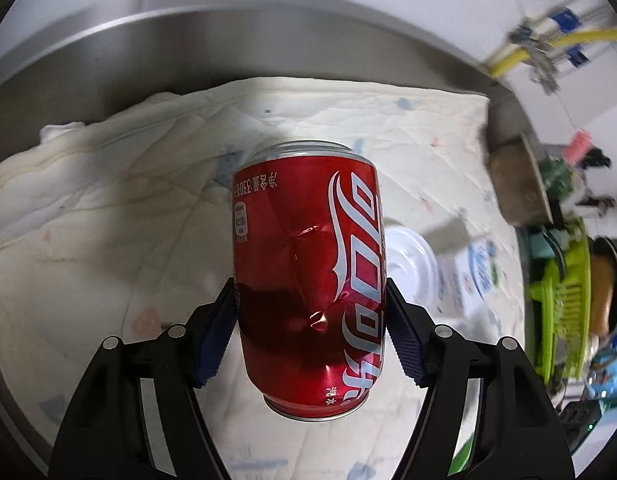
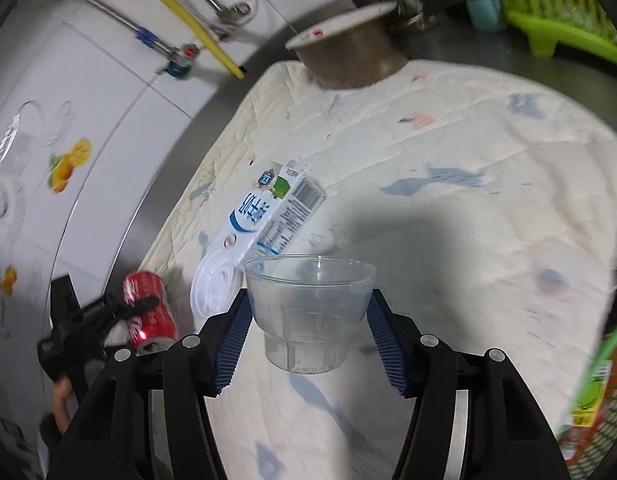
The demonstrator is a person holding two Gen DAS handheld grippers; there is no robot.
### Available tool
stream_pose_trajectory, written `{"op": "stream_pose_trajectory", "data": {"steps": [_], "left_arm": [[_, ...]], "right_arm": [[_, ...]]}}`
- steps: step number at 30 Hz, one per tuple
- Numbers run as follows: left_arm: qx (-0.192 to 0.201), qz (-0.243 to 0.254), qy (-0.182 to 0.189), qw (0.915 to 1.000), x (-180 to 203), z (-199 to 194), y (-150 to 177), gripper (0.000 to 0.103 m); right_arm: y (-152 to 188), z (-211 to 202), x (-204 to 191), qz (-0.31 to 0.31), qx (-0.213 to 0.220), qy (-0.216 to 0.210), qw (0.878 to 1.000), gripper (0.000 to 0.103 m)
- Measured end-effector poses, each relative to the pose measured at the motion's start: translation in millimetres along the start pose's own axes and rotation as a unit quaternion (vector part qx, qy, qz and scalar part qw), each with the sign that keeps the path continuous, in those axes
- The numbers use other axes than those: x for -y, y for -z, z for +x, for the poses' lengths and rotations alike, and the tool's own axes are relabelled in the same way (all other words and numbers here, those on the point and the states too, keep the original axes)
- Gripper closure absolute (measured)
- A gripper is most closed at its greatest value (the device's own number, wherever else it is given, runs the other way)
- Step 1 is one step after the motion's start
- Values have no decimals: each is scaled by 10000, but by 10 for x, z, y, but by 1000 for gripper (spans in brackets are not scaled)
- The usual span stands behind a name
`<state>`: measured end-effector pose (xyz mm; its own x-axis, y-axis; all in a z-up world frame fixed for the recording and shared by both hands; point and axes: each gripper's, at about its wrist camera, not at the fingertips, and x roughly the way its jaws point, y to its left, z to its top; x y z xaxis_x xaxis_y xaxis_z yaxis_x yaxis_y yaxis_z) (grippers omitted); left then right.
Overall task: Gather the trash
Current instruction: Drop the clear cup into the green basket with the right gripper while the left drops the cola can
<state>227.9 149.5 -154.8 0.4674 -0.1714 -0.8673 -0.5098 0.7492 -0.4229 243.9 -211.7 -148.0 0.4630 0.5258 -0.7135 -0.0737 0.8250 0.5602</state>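
Both wrist views closely overlook one quilted cloth (image 1: pixel 108 220).

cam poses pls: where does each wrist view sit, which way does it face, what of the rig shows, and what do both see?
Left wrist: rides the left gripper, looking forward and down over the quilted cloth; its blue pads clamp a dented red can.
Right wrist: rides the right gripper, looking across the cloth toward the wall; its pads hold a clear plastic cup; the left gripper shows lower left.
Shared: can, cloth, milk carton, white lid.
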Motion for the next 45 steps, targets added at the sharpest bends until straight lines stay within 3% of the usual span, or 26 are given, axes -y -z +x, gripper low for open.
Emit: {"op": "stream_pose_trajectory", "data": {"steps": [3, 9, 16, 22, 24, 26, 29, 39, 45], "left_arm": [[38, 197, 189, 9996, 96, -151, 145, 34], [-44, 846, 504, 9951, 458, -348, 571, 34], [-369, 1582, 916, 9825, 1057, -378, 1144, 34], [-718, 2334, 1197, 9623, 1633, -373, 1755, 34], [-873, 2563, 1273, 9542, 1851, -320, 1958, 34], [-1006, 2803, 1323, 9454, 2039, -281, 2180, 34], [-1213, 3088, 1361, 9335, 2280, -185, 2463, 34], [-1704, 4062, 1240, 8892, 2919, 207, 3323, 34], [-1984, 4379, 929, 8719, 3124, 592, 3695, 34]], "right_arm": [[194, -380, 176, -178, 192, 160, 9995, 46], [718, -1013, 664, -345, 383, 982, 9938, 46], [1294, -1556, 1564, 141, 216, 2039, 9787, 45], [1589, -1855, 2048, 623, 272, 2454, 9670, 45], [1655, -1937, 2118, 754, 343, 2487, 9650, 44], [1696, -2013, 2145, 821, 419, 2470, 9646, 37], [1756, -2128, 2160, 845, 552, 2532, 9621, 36], [1970, -2539, 2108, 992, 1014, 2306, 9627, 29], [2098, -2723, 2049, 971, 1130, 2274, 9623, 28]]}}
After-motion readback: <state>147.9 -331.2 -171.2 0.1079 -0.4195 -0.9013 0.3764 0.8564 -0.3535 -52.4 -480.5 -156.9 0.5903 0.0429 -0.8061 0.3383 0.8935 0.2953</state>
